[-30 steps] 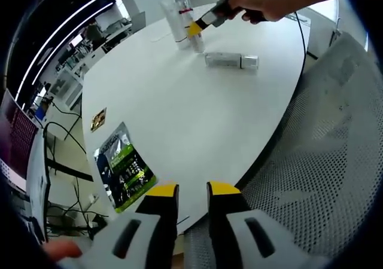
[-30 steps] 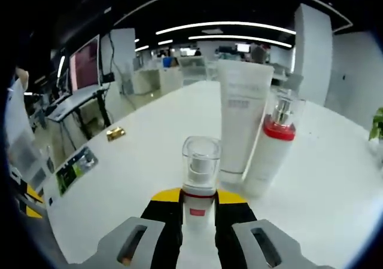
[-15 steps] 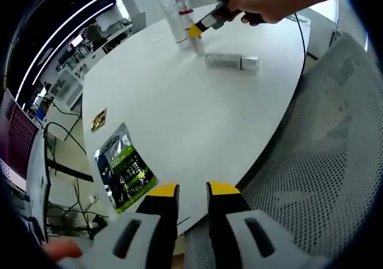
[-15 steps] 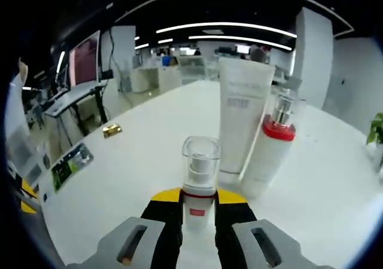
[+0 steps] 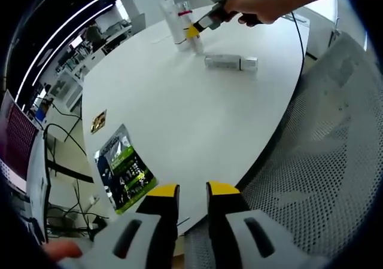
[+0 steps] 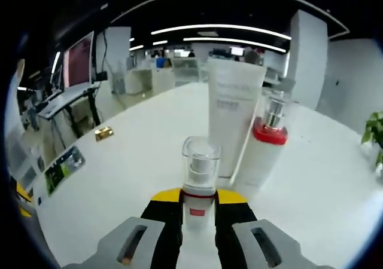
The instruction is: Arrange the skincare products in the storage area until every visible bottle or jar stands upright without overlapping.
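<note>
Right gripper view had the right gripper (image 6: 198, 204) closed on a small pump bottle (image 6: 200, 182), its yellow-tipped jaws pressed to either side of the body just under the clear cap. The bottle was held upright, close in front of a tall white tube (image 6: 234, 121) and a larger pump bottle with a red collar (image 6: 262, 148), both already standing on the white table (image 6: 149, 161). That hold looked meant for setting the small bottle down beside those two without knocking them (the grip sat low, so the cap stayed free). Whether its base touched the table I could not tell; the jaws hid it.

Left gripper view showed the left gripper (image 5: 185, 192) idle at the near edge of the table (image 5: 179, 113), jaws narrowly apart with nothing between them, beside a mesh chair (image 5: 323, 161). Far across the table lay one more bottle on its side (image 5: 231, 61), well apart from the standing group, so by my reading it had yet to be stood up. The person's hand (image 5: 263, 3) with the other gripper partly covered the group there, and the labels were too small to read.
</note>
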